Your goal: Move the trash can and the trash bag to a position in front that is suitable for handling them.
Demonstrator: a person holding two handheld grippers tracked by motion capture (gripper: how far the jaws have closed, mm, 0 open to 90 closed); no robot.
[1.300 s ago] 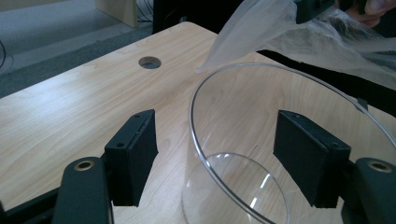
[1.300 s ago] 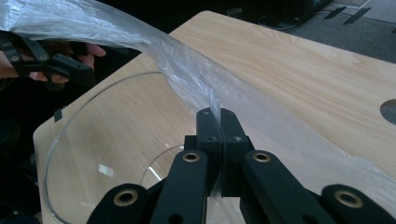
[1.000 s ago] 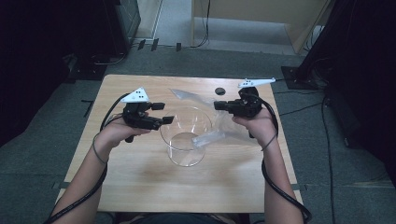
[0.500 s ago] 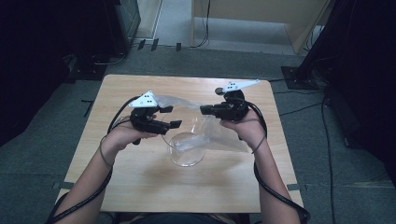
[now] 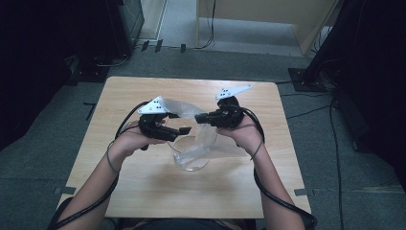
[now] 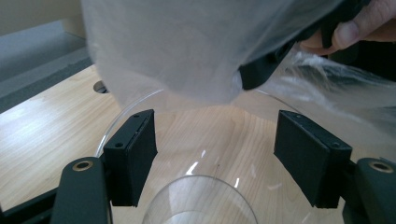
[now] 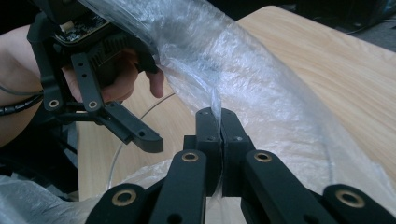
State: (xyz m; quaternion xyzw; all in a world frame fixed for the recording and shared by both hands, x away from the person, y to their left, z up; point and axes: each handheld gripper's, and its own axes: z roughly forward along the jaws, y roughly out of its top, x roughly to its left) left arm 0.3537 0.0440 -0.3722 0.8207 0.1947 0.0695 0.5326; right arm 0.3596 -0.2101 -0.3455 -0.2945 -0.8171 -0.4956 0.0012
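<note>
Where pinched, crinkly clear bag (image 7: 243, 79)

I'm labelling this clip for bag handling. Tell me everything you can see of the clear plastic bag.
The plastic bag is thin, clear and crinkled, with a cloudy sheen where it bunches. It hangs lifted over the mouth of the glass bowl, part draped down into and across it, part spread toward the left gripper. The right gripper is shut on a fold of its edge. In the left gripper view it billows above that gripper's open jaws without touching the pads.
</note>
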